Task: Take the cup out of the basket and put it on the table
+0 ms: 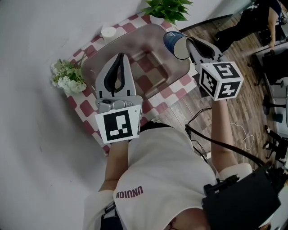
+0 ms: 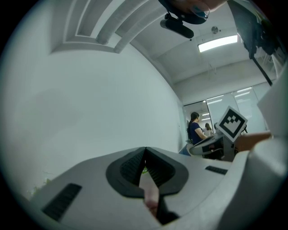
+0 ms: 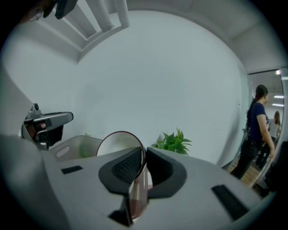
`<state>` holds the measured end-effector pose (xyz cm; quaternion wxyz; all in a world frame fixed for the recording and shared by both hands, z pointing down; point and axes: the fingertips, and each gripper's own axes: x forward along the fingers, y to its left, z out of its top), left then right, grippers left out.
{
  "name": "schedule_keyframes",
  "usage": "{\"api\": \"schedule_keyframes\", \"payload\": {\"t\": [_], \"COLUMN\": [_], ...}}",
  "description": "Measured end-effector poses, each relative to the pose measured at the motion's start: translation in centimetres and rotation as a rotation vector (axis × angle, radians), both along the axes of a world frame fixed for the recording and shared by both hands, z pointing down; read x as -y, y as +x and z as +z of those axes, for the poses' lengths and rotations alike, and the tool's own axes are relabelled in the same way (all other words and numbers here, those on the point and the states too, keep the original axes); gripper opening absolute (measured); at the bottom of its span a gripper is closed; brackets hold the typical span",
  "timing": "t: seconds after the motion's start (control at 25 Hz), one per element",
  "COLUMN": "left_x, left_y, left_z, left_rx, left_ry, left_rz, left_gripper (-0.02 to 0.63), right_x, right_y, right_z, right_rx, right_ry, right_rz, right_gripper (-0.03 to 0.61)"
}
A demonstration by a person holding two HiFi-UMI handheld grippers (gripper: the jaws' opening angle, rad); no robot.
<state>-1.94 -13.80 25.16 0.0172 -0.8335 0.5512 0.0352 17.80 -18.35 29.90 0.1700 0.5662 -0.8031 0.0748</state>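
The right gripper [image 1: 188, 43] is shut tight on the rim of the blue cup [image 1: 174, 44]. In the right gripper view, one jaw is inside the cup [image 3: 116, 144] and one is outside, with the thin wall pinched between them. The cup is tipped on its side and its white inside shows. In the head view it sits over the far right corner of the basket [image 1: 179, 68]; I cannot tell if it touches the basket.

The see-through basket stands in the middle of the tabletop [image 1: 85, 110], which has a red and white checked cloth. The basket looks empty inside.

The left gripper [image 1: 119, 55] is over the near left part of the basket. In the left gripper view its jaws are closed together, tip to tip, with nothing between them.

A green plant [image 1: 168, 9] stands at the far right corner of the tabletop. White flowers [image 1: 67, 77] sit at the left edge. A small white round thing [image 1: 108, 31] sits at the far edge, just beside the basket.
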Motion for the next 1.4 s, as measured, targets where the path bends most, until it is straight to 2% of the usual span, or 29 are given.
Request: {"api": "schedule_keyframes", "payload": {"t": [1.4], "left_x": [-0.6], "left_y": [3.1], "left_z": [0.1], "left_rx": [-0.002], "left_ry": [0.0], "left_rz": [0.051], "left_gripper": [0.014], "right_x": [-1.8], "right_y": [6.9], "right_z": [1.2], "right_rx": [0.016], "right_ry": [-0.021], "right_rz": [0.15], "right_gripper": [0.051]}}
